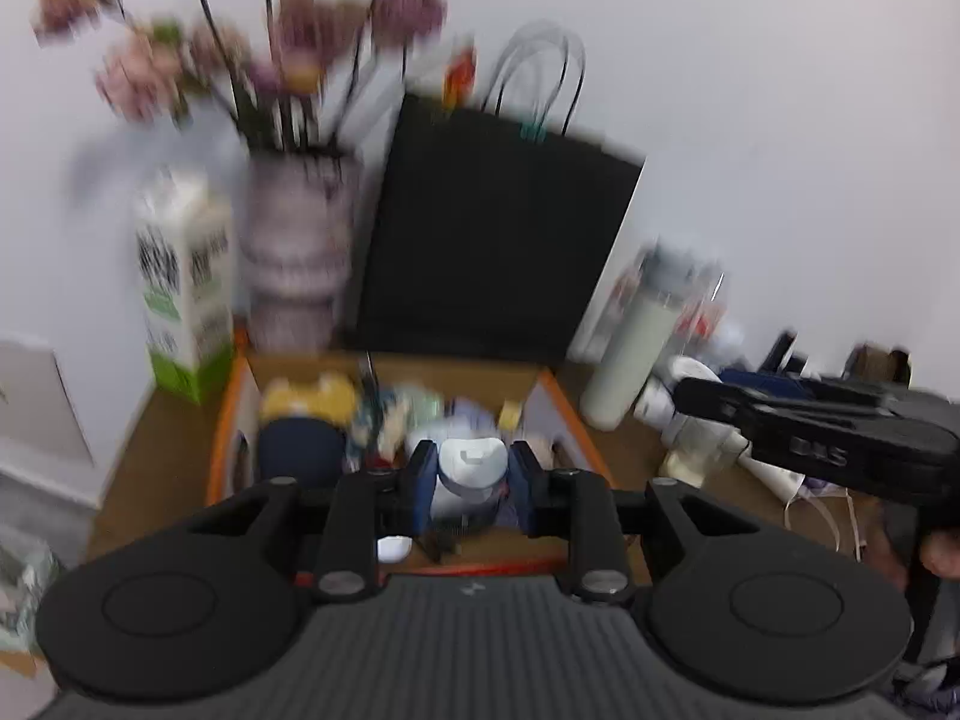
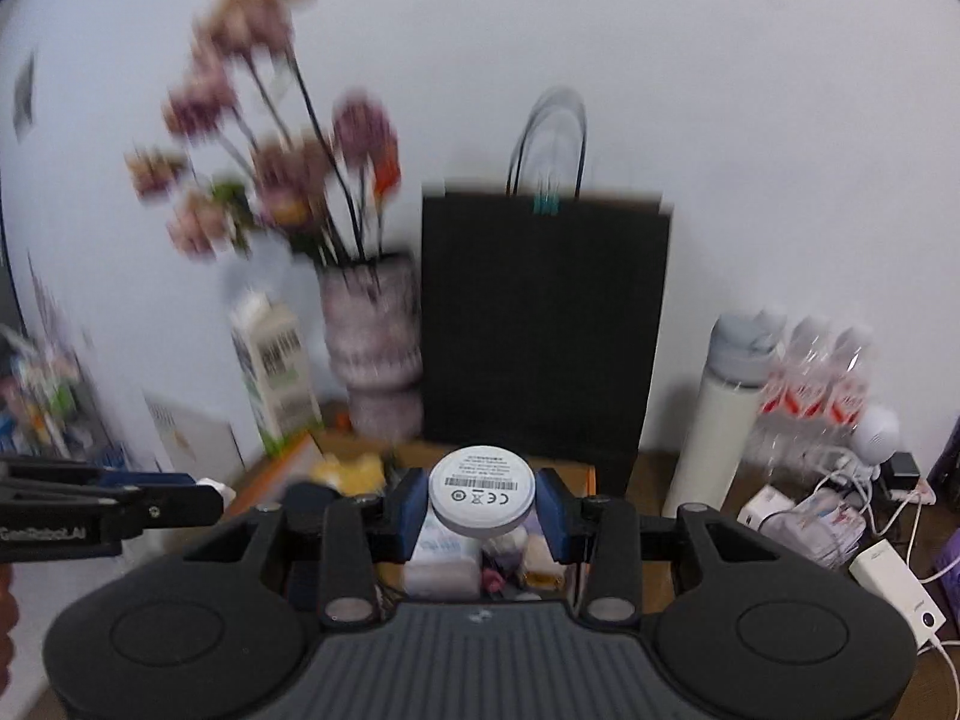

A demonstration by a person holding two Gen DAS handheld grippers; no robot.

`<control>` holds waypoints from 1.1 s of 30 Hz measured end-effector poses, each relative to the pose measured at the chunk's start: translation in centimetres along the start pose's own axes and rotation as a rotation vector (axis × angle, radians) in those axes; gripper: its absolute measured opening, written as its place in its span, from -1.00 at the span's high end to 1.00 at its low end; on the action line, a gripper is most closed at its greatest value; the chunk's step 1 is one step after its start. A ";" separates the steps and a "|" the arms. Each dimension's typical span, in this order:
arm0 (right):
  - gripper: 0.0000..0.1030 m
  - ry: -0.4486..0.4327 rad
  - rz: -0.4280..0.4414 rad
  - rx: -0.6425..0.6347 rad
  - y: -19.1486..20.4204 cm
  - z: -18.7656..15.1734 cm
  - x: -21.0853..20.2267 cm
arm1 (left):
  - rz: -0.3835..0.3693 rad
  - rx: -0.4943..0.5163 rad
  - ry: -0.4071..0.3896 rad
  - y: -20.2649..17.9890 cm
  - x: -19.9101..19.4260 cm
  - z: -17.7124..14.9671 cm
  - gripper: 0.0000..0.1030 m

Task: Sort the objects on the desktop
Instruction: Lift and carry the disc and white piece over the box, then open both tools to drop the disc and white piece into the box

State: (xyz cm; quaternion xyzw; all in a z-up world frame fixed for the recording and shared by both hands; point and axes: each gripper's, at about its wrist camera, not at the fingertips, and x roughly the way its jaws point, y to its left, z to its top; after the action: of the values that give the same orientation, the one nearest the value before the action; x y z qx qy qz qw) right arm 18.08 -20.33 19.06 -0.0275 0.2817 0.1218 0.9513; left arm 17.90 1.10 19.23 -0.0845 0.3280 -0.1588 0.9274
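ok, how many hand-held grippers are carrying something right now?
2. The left hand-held gripper grips a small white object above the orange-edged box; the right hand-held gripper grips a white round puck, label up.

Matt black paper bag; smooth white plastic puck; wood-look desk.

- Your left wrist camera is looking forward and downward along its gripper's fingers, sitting close above the orange-edged box by the desk's back edge, facing the wall.
- Your right wrist camera is facing the same wall, a little farther back.
- Both views are sharing the black paper bag, flower vase and carton.
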 end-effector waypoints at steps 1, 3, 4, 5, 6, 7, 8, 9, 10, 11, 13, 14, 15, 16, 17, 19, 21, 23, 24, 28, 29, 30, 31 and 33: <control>0.26 0.042 -0.010 -0.007 -0.1 -0.3 1.8 | 0.003 0.000 0.031 0.1 1.3 -0.3 0.49; 0.26 0.110 -0.015 -0.007 -0.4 -1.1 5.0 | 0.012 -0.009 0.087 0.4 4.2 -1.0 0.49; 0.26 0.145 -0.011 -0.001 -0.6 -1.7 6.5 | 0.008 -0.022 0.117 0.6 5.7 -1.3 0.49; 0.26 0.173 -0.006 0.008 -0.8 -2.2 7.8 | 0.006 -0.038 0.145 0.9 7.2 -1.6 0.49; 0.26 0.205 0.000 0.012 -1.0 -2.9 9.1 | 0.007 -0.051 0.172 1.2 8.6 -1.8 0.49; 0.26 0.230 0.004 0.009 -1.0 -3.5 10.1 | 0.011 -0.060 0.191 1.2 9.6 -2.0 0.49; 0.26 0.262 0.006 0.005 -1.0 -4.2 11.2 | 0.014 -0.067 0.213 1.4 10.9 -2.1 0.49; 0.26 0.288 0.004 0.003 -1.0 -4.7 12.1 | 0.016 -0.078 0.237 1.5 12.1 -2.3 0.49; 0.26 0.309 -0.002 0.006 -1.0 -5.2 12.9 | 0.017 -0.087 0.253 1.6 13.1 -2.4 0.49; 0.26 0.330 -0.009 0.008 -1.1 -5.6 13.6 | 0.018 -0.098 0.271 1.6 14.1 -2.6 0.49; 0.26 0.376 -0.025 0.008 -1.3 -6.4 14.9 | 0.021 -0.116 0.308 1.6 15.5 -3.1 0.49; 0.26 0.393 -0.031 0.006 -1.4 -6.8 15.4 | 0.020 -0.123 0.324 1.6 16.1 -3.4 0.49; 0.26 0.408 -0.033 0.000 -1.4 -7.2 15.6 | 0.017 -0.133 0.335 1.6 16.4 -3.5 0.49; 0.25 0.420 -0.035 -0.007 -1.4 -7.5 16.0 | 0.014 -0.145 0.347 1.7 16.9 -3.8 0.49; 0.26 0.426 -0.035 -0.009 -1.4 -7.6 16.3 | 0.012 -0.151 0.356 1.7 17.2 -3.9 0.49; 0.25 0.427 -0.032 -0.006 -1.5 -7.7 16.6 | 0.006 -0.148 0.367 1.6 17.6 -4.0 0.45; 0.16 0.418 -0.030 0.007 -1.7 -7.4 16.3 | 0.005 -0.135 0.367 1.5 17.6 -3.8 0.35; 0.08 0.399 -0.029 0.011 -1.8 -6.9 16.0 | 0.010 -0.133 0.354 1.4 17.1 -3.4 0.14; 0.08 0.387 -0.029 0.011 -1.8 -6.5 15.8 | 0.014 -0.133 0.340 1.4 16.6 -3.0 0.11; -0.06 0.334 -0.029 0.021 -1.4 -4.7 14.5 | 0.066 -0.123 0.274 1.4 14.4 -1.1 -0.32; -0.13 0.322 -0.032 0.024 -1.2 -4.2 14.2 | 0.093 -0.118 0.260 1.6 13.8 -0.7 -0.52; -0.17 0.309 -0.034 0.026 -1.0 -3.8 13.8 | 0.131 -0.113 0.246 1.7 13.1 -0.4 -0.56; -0.25 0.298 -0.029 0.028 -0.8 -3.4 13.4 | 0.175 -0.098 0.238 1.7 12.5 -0.2 -0.56; -0.30 0.275 -0.014 0.032 -0.3 -2.9 12.5 | 0.245 -0.067 0.234 1.7 11.6 -0.3 -0.65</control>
State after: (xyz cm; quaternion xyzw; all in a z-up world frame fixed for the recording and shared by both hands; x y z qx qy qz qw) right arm 26.78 -18.28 9.86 -0.0306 0.4111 0.1058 0.9049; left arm 26.64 -1.39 11.84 -0.0558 0.4468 -0.0421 0.8919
